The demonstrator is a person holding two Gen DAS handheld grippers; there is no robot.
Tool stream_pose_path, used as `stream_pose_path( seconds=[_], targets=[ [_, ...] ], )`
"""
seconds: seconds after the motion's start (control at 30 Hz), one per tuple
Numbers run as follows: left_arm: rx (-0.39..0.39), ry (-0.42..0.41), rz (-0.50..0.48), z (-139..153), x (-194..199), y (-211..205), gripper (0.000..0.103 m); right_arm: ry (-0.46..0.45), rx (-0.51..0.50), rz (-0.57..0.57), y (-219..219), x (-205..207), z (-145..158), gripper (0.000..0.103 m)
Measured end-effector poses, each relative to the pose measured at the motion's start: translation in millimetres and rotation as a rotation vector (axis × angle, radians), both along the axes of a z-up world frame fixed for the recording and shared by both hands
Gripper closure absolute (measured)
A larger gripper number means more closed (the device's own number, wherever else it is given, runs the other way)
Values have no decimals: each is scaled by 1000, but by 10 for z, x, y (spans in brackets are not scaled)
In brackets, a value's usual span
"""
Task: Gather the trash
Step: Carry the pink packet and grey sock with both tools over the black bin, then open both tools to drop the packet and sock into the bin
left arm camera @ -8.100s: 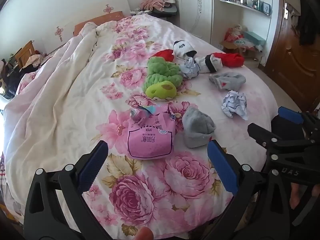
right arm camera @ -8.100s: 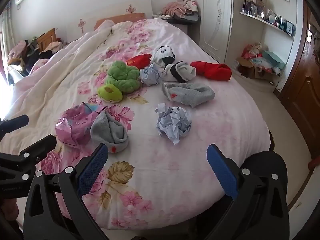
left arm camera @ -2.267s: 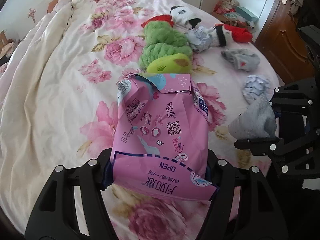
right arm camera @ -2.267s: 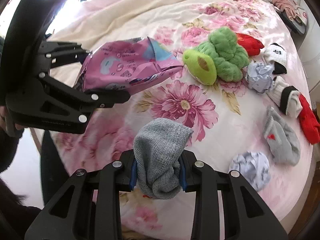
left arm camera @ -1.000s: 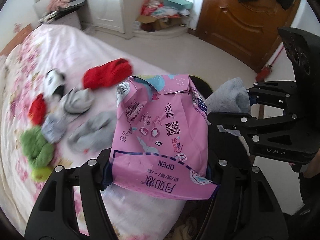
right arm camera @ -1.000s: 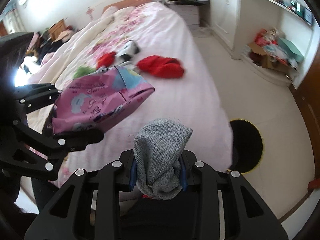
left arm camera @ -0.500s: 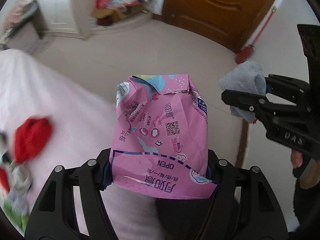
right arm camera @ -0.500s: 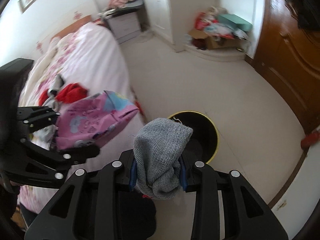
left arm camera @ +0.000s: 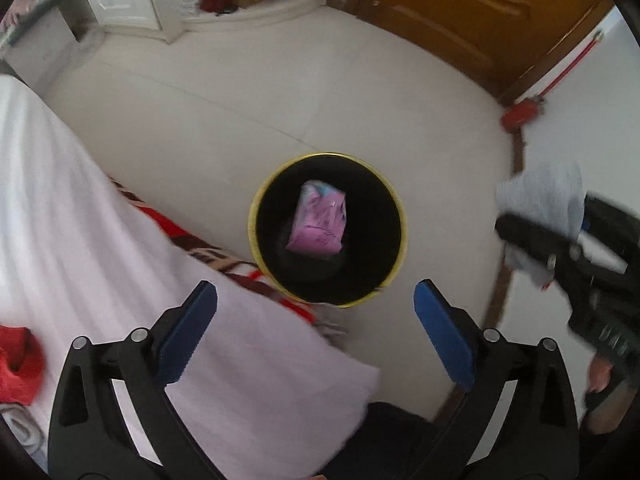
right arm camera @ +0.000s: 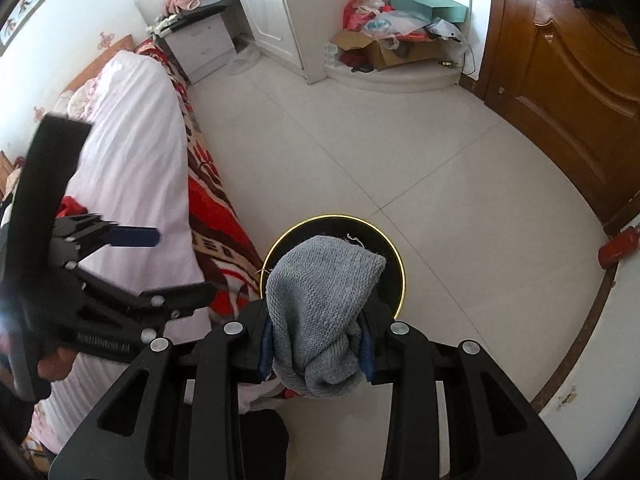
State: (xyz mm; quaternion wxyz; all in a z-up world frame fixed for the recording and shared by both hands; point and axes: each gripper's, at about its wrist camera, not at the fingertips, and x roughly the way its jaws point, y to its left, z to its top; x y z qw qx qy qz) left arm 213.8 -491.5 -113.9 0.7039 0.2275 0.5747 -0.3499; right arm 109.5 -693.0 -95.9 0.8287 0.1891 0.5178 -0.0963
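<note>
A round black bin with a yellow rim (left arm camera: 253, 236) stands on the tiled floor beside the bed. The pink plastic package (left arm camera: 318, 220) lies inside it. My left gripper (left arm camera: 316, 334) is open and empty above the bin's near side; it also shows in the right wrist view (right arm camera: 160, 264). My right gripper (right arm camera: 316, 344) is shut on a grey knitted sock (right arm camera: 320, 300), held above the bin (right arm camera: 398, 268). In the left wrist view the right gripper (left arm camera: 560, 240) and the sock (left arm camera: 540, 196) are at the right, blurred.
The bed with a white cover (left arm camera: 80, 240) and a red patterned blanket (right arm camera: 216, 216) fills the left. A red sock (left arm camera: 16, 360) lies on it. A wooden door (right arm camera: 568, 60), a nightstand (right arm camera: 200, 40), a cardboard box of clutter (right arm camera: 384, 40) and a red object (right arm camera: 620, 248) ring the floor.
My left gripper has opened and the pink package has dropped into the bin. Both grippers have swung further over the floor toward the bin. The right still holds the grey sock.
</note>
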Motion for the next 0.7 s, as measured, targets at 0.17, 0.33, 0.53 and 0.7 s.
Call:
stream_pose_path(
  seconds=[0.17,0.33,0.53,0.7],
  targets=[
    [62,-94,-20,66,-84,110,6,33,-34,37,103,285,-116,51],
    [88,-115,19,110,-70,310,6,90,-62,41,113,523,-246,27],
    [36,-98,88,254,-43,563,6,80,-119,48,227,558,-149,15],
    [-3,-84,158,384,-119,755,6,58,-122,125,467,613,-25,13]
  ],
)
